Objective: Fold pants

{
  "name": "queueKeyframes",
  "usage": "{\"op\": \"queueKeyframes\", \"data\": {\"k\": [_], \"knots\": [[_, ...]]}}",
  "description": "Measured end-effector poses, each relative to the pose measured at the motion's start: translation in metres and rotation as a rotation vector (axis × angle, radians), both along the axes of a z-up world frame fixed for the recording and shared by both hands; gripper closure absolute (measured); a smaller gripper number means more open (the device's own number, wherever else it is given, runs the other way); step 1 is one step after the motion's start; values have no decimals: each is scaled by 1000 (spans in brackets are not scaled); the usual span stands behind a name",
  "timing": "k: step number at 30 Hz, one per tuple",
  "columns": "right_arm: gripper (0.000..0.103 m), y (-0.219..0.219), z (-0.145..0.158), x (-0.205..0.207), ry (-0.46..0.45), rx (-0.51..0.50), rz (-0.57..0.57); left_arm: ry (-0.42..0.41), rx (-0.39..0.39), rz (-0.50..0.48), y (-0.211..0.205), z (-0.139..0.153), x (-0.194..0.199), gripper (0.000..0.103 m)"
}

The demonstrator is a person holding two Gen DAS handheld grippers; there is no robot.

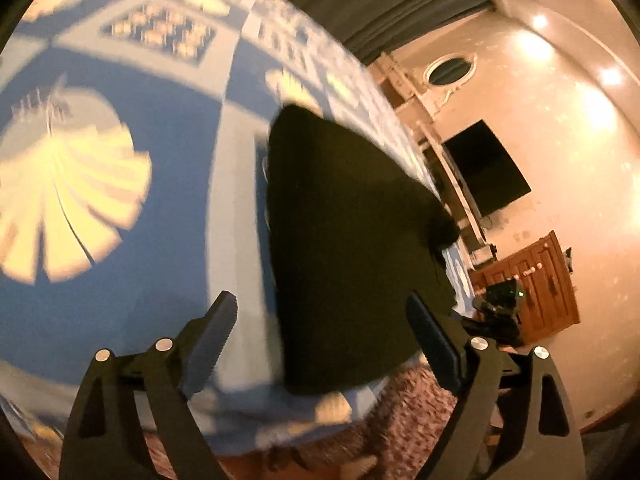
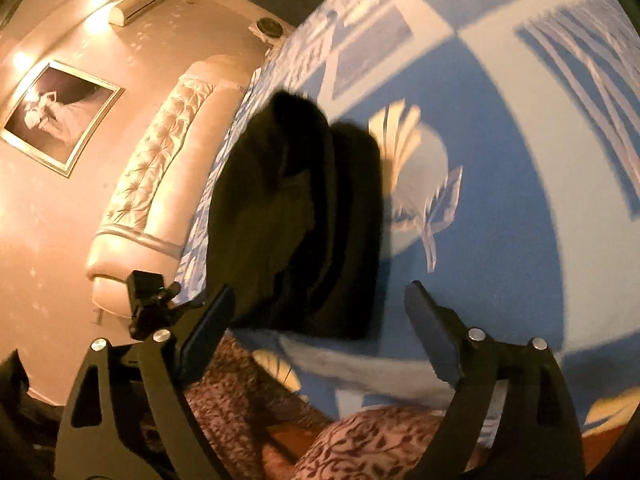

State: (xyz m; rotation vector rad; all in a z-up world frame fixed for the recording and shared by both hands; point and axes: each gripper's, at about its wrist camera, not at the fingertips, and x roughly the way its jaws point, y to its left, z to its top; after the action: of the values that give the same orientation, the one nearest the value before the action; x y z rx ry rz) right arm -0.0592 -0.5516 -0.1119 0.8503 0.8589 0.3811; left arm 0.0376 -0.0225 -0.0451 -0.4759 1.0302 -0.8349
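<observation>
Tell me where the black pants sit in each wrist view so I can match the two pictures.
Left wrist view: black pants fill the centre, lying folded on the blue patterned bedspread, ahead of the open fingers.
Right wrist view: black pants sit centre-left, a dark folded pile, near the bed's edge.
Shared landmark: the blue bedspread; its near edge hangs over a brown patterned layer in both.

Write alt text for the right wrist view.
Black pants lie folded in a compact stack on a blue and white patterned bedspread. The right gripper hangs above their near edge, jaws wide open and empty. A tufted headboard stands at left.
</observation>
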Motion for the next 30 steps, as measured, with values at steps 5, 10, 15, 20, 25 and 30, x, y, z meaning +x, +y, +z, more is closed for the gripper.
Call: {"op": "queueKeyframes", "data": {"k": [5,10,15,20,25,30], "knots": [[15,-9,-8,30,25,32,-16,-8,31,-12,-5,-9,34,17],[15,-8,-15,67,20,48,18,15,22,-38,-24,-26,65,17],[15,-10,-17,105,-8,103,19,29,-34,-44,-40,-28,91,17],[15,-13,-18,132,-29,146,-8,52,-75,-50,-60,-26,115,17],[15,-16,-21,143,-27,180,-18,82,-99,-41,-75,-30,127,17],[59,-18,-33,146,41,163,-41,76,-73,-48,-78,-31,131,17]]}}
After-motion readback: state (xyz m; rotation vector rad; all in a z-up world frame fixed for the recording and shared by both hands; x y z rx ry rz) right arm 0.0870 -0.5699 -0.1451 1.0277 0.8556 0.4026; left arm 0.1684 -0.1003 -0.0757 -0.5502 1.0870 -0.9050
